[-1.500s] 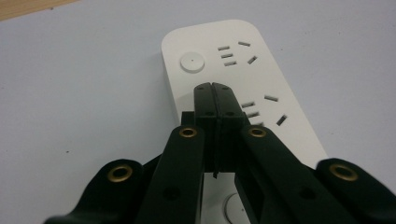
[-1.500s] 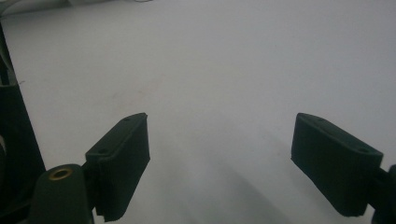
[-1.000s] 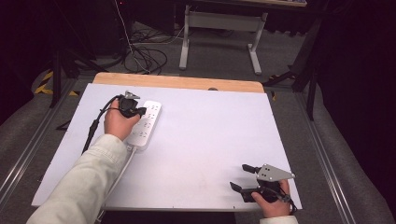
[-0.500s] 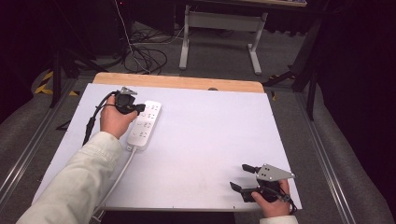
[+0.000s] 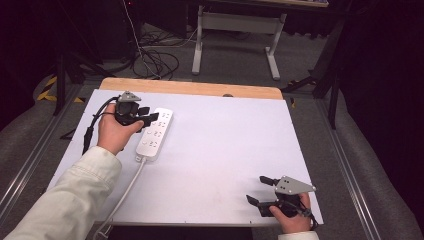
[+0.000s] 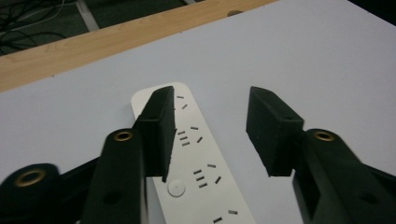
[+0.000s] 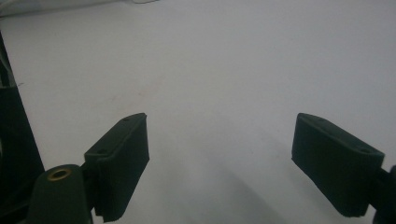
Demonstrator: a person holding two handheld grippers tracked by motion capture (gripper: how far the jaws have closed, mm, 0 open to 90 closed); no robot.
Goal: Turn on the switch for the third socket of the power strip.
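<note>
A white power strip (image 5: 155,134) lies on the white tabletop (image 5: 225,150) at the left, and its white cord (image 5: 123,192) runs toward the near edge. My left gripper (image 5: 151,115) hovers just above the strip's far half. Its jaws have just been opening and hold nothing. In the left gripper view the strip (image 6: 196,172) lies below the open left gripper (image 6: 212,98), with its sockets and round button showing. My right gripper (image 5: 257,190) rests at the near right corner, open and empty. The right gripper view shows bare tabletop past the right gripper (image 7: 224,123).
A wooden strip (image 5: 200,89) borders the table's far edge. Beyond it stand a metal desk frame (image 5: 235,40) and loose floor cables (image 5: 155,60). Metal rails (image 5: 350,170) run along both sides of the table. A black cable (image 5: 92,127) trails from the left gripper.
My left hand has lifted slightly off the power strip and drifted a little left, and its jaws have gone from shut to apart. The right hand has kept still.
</note>
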